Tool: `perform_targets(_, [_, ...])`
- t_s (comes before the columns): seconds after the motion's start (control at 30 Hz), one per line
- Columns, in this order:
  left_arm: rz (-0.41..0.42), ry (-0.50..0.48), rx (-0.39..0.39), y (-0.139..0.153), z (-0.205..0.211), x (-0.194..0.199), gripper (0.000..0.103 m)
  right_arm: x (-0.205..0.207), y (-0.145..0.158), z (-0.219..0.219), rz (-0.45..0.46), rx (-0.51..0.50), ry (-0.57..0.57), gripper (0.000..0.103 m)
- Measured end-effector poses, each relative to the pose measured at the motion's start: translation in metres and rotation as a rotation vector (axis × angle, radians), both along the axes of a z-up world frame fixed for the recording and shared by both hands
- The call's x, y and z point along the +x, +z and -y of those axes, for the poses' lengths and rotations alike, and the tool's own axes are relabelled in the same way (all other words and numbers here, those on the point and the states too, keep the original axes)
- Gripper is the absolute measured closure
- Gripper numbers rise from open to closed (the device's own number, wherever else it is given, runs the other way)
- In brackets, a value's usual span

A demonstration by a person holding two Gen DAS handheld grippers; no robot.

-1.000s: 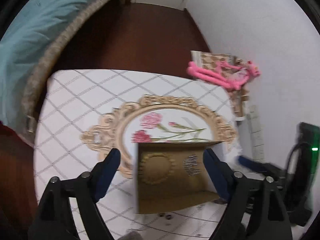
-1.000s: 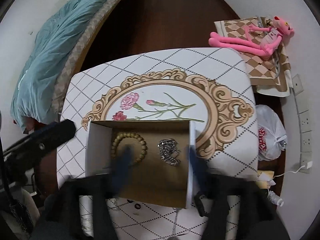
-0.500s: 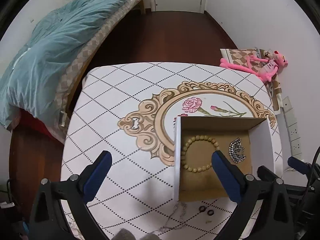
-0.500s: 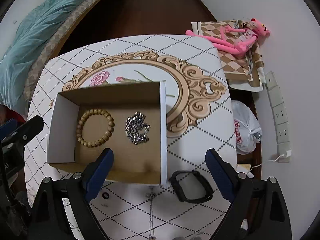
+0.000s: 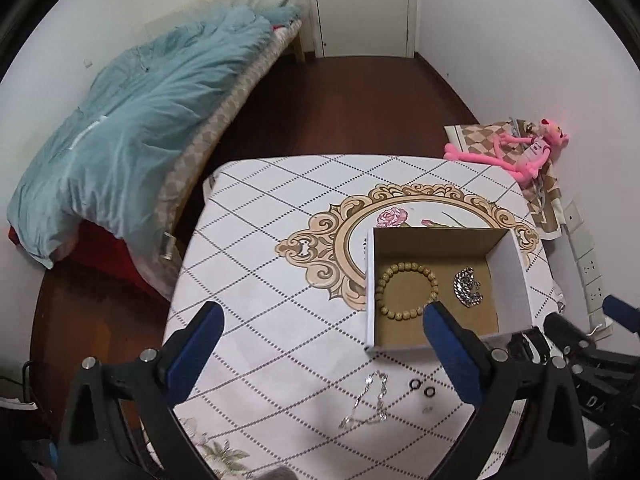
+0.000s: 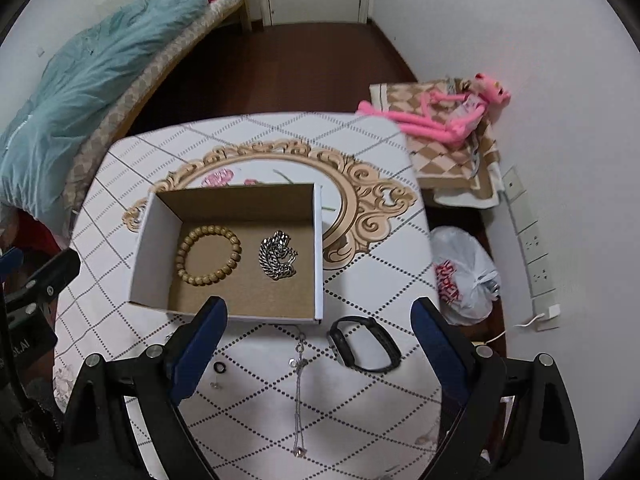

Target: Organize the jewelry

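An open cardboard box (image 6: 152,248) sits on the worktop (image 6: 360,280), over the lower part of its printed gold oval frame. Inside, a wooden bead bracelet (image 6: 209,255) lies flat on the left and a silver chain (image 6: 277,256) is bunched in a heap on the right; the two are near each other but apart.

The left gripper (image 5: 324,354) hangs above the near left part of the worktop with its blue-padded fingers (image 5: 196,350) spread wide and nothing between them. Its right finger overlaps the box's near wall in that view. The right gripper (image 6: 318,348) hovers over the near edge, fingers (image 6: 438,344) also wide and empty.

Outside the box, just in front of its near wall, a black watch (image 6: 364,343) lies on its side toward the right. A thin silver necklace (image 6: 299,392) stretches in a line from the box's front wall toward the camera. To its left a small dark ring (image 6: 219,368) rests on the cloth; the left wrist view shows two such rings (image 5: 422,388) side by side, though they are too small to tell whether they are rings or earrings.

Beyond the worktop are a bed (image 5: 132,128) with a teal quilt, a pink plush toy (image 6: 444,116) on a checked cloth and a white plastic bag (image 6: 464,276) on the floor.
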State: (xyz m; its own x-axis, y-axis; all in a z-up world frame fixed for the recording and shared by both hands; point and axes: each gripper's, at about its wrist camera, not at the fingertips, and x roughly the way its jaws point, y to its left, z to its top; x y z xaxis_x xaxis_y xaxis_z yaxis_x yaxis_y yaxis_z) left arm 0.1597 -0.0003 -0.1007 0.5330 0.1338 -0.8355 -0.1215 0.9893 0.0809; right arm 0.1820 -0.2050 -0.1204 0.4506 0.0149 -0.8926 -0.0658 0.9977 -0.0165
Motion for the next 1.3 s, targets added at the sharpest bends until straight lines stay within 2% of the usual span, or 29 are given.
perform_targets(0.37, [0.071, -0.006, -0.019, 0.042, 0.001, -0.051, 0.002, -0.057, 0.061, -0.001, 0.124, 0.020, -0.005, 0.009])
perform_targets(0.57, [0.075, 0.024, -0.036, 0.045, -0.005, -0.064, 0.002, -0.073, 0.063, 0.010, 0.117, 0.088, -0.033, 0.009])
perform_targets(0.73, [0.043, 0.040, -0.007, 0.015, -0.007, -0.064, 0.002, -0.075, 0.025, 0.038, 0.056, 0.094, -0.127, 0.009])
perform_targets(0.93, [-0.049, 0.075, 0.027, -0.047, -0.006, -0.056, 0.002, -0.064, -0.046, 0.071, -0.019, 0.134, -0.217, 0.009])
perform_targets(1.0, [-0.076, 0.078, 0.027, -0.066, -0.006, -0.052, 0.002, -0.058, -0.068, 0.077, -0.036, 0.149, -0.224, 0.014])
perform_targets(1.07, [-0.114, 0.080, 0.028, -0.086, -0.006, -0.047, 0.002, -0.048, -0.090, 0.085, -0.053, 0.166, -0.246, 0.023])
perform_targets(1.13, [-0.149, 0.086, 0.022, -0.101, -0.009, -0.043, 0.002, -0.040, -0.106, 0.092, -0.069, 0.174, -0.280, 0.027])
perform_targets(1.3, [-0.196, 0.091, -0.005, -0.122, -0.015, -0.040, 0.002, -0.028, -0.132, 0.107, -0.096, 0.235, -0.347, 0.028])
